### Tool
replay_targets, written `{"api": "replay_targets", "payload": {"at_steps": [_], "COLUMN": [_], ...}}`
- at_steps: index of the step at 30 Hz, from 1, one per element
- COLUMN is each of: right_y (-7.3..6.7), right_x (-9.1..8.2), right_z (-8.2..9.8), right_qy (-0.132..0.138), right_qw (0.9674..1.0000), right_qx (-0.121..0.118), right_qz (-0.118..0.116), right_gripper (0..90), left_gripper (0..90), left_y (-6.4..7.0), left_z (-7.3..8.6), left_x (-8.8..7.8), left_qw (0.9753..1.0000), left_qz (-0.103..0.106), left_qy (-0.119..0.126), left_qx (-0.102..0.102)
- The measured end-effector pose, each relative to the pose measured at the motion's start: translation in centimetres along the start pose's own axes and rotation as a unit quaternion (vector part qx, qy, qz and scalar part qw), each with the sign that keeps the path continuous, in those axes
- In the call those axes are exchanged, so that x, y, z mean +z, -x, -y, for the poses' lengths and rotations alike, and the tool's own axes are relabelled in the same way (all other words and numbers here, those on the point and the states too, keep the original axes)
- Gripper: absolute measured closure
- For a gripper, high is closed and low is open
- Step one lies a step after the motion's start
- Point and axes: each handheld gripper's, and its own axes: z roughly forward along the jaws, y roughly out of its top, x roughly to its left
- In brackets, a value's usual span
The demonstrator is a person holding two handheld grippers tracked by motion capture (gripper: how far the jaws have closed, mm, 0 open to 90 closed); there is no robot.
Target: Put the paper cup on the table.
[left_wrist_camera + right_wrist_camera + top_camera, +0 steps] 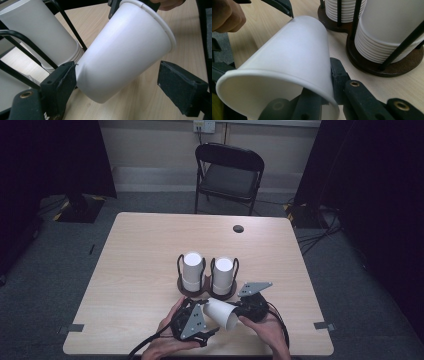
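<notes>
Right gripper (239, 316) is clamped on the rim wall of a white paper cup (221, 312), one jaw inside the mouth, holding it tipped on its side low over the table's (150, 240) near edge. Left gripper (202, 306) has its jaws spread wide around the cup's base, one pad touching, the other well clear. Just behind stands the two-stack cup holder (207, 291); the far half of the table lies open.

High view dim with black corners, light pooled on the bench (150, 240); both gripper views brighter, near parts softly blurred
</notes>
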Motion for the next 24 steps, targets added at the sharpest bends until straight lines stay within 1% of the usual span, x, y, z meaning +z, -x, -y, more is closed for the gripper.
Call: {"api": "replay_targets", "payload": {"at_steps": [2,3,6,7,9,10,11,12,13,14,16,18,19,20,21,24], "right_y": [0.0,0.0,-0.1,-0.1,-0.1,-0.1,0.0,0.0,0.0,0.0,0.0,0.0,0.0,0.0,0.0,-0.2], "right_x": [0.0,0.0,0.0,0.0,0.0,0.0,0.0,0.1,0.1,0.1,0.1,0.1,0.1,0.1,0.1,0.3], "right_z": [-0.1,-0.2,-0.3,-0.4,-0.5,-0.5,-0.5,-0.5,-0.5,-0.5,-0.6,-0.7,-0.8,-0.8,-0.9,-1.2], "right_qy": [-0.006,-0.006,-0.008,-0.009,-0.008,-0.008,-0.008,-0.009,-0.009,-0.006,-0.005,-0.005,-0.005,-0.003,-0.003,-0.002], "right_qw": [1.0,1.0,0.9999,0.9999,1.0,1.0,1.0,1.0,0.9999,1.0,1.0,1.0,1.0,1.0,0.9999,0.9999], "right_qx": [0.0,0.0,-0.005,-0.006,-0.003,-0.003,-0.002,-0.001,-0.001,0.002,0.004,0.004,0.004,0.005,0.005,0.003], "right_qz": [-0.004,-0.002,-0.003,-0.003,-0.001,-0.001,-0.002,-0.004,-0.005,-0.004,-0.002,-0.004,-0.004,-0.006,-0.01,-0.014], "right_gripper": [87.2,87.2,87.2,87.3,87.6,87.7,87.9,88.0,88.1,88.3,88.3,88.5,88.6,88.8,89.0,89.1], "left_gripper": [15.4,15.3,14.6,14.5,15.1,15.4,15.6,15.6,15.6,15.7,15.6,15.4,15.5,15.5,15.5,15.4], "left_y": [0.1,0.2,0.4,0.4,0.6,0.8,0.9,1.0,1.1,1.2,1.3,1.4,1.4,1.5,1.6,1.7], "left_z": [0.0,0.0,0.0,0.0,0.0,0.0,0.0,0.0,-0.1,-0.2,-0.3,-0.4,-0.5,-0.6,-0.7,-0.9], "left_x": [0.2,0.2,0.4,0.5,0.7,0.8,0.8,0.9,1.0,1.1,1.2,1.5,1.5,1.6,1.6,1.9], "left_qw": [0.9999,0.9999,0.9995,0.9994,0.9989,0.9986,0.9988,0.9987,0.9984,0.9985,0.9977,0.9981,0.9976,0.9976,0.9974,0.9966], "left_qz": [-0.011,-0.015,-0.022,-0.025,-0.033,-0.04,-0.037,-0.037,-0.042,-0.044,-0.049,-0.048,-0.05,-0.052,-0.054,-0.059], "left_qy": [-0.001,-0.002,-0.004,-0.005,-0.017,-0.016,-0.017,-0.018,-0.018,-0.013,-0.018,-0.014,-0.016,-0.013,-0.015,-0.016], "left_qx": [0.005,0.007,0.021,0.023,0.03,0.031,0.027,0.029,0.033,0.031,0.042,0.037,0.045,0.044,0.045,0.054]}}
